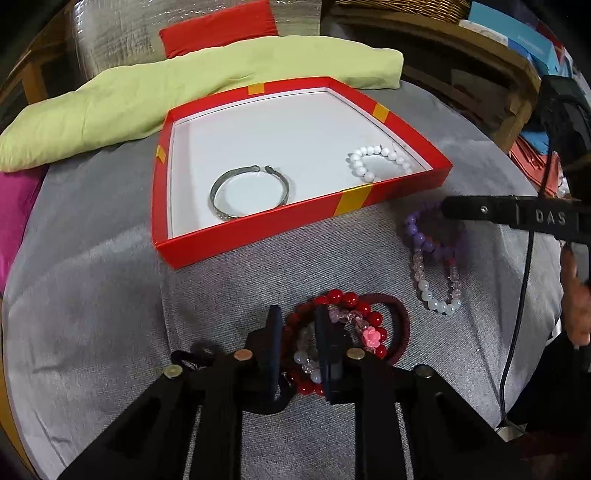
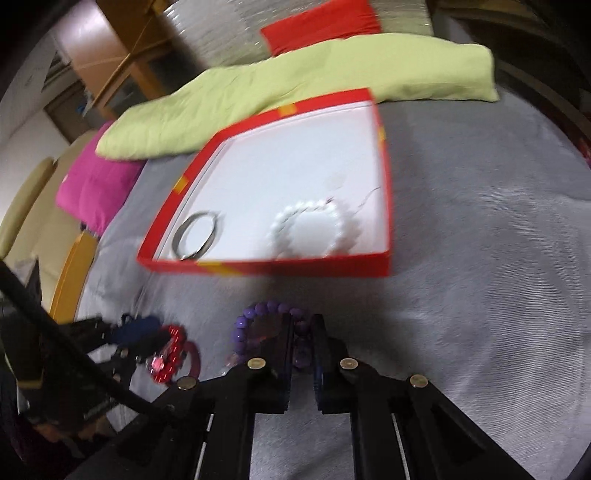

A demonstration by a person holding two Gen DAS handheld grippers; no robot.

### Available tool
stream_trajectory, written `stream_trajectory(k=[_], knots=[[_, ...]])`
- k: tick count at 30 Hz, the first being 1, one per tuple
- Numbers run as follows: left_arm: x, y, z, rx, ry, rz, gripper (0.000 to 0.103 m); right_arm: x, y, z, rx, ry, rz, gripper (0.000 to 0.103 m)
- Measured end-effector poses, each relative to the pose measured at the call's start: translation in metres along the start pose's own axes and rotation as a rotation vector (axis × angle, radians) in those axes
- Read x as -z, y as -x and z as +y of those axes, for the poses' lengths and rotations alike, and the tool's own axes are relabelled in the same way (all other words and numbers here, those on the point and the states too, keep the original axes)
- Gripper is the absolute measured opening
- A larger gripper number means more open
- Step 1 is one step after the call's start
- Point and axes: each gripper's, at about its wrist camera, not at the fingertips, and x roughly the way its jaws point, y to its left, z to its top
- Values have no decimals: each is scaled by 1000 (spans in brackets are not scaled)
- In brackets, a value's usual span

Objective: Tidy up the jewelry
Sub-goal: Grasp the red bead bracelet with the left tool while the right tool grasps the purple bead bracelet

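Observation:
A red box (image 1: 258, 225) with a white floor holds a silver bangle (image 1: 229, 215) and a white bead bracelet (image 1: 365, 175). In front of it on the grey cloth lies a heap: a red bead bracelet (image 1: 347, 299), a pink flower bracelet (image 1: 369, 334) and a maroon hair tie (image 1: 404, 321). My left gripper (image 1: 298, 314) points down into the heap, shut on the red bracelet's left arc, with a pale strand also between the pads. My right gripper (image 2: 303, 321) is shut on the purple bead bracelet (image 2: 243, 321), also seen as the purple bead bracelet (image 1: 417, 236) under the right gripper (image 1: 447, 208).
A clear-and-white bead bracelet (image 1: 439, 304) lies beside the purple one. Behind the box are a green cushion (image 1: 184, 92), a red cushion (image 1: 218, 29) and a magenta cushion (image 2: 96, 184). A cable (image 1: 517, 332) and a person's hand (image 1: 576, 306) are at the right.

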Motion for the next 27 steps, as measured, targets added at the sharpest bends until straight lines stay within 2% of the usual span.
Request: stream_trajectory(k=[2,8,15,21,22,23,25,27], knots=[[-1,0,0,-3,-5,-5,9,-2,-3,-2,-9,-20,8,9],[-2,3,7,7,31,-28,4,-3,-12,1,-41,-30,60,12],[-9,12,21,-9,94,-85,4,0,-18,4,-31,-12,74,13],[-7,16,20,43,48,-72,4,2,-16,18,-2,73,34,10],[-6,16,18,45,33,-60,8,1,-16,19,-1,77,24,10],[-5,15,17,44,21,-51,17,0,-13,19,-1,79,13,10],[-2,13,14,31,0,-38,24,-2,-9,17,2,66,-10,10],[1,10,11,38,-21,-19,24,-4,-7,10,11,30,-26,10]])
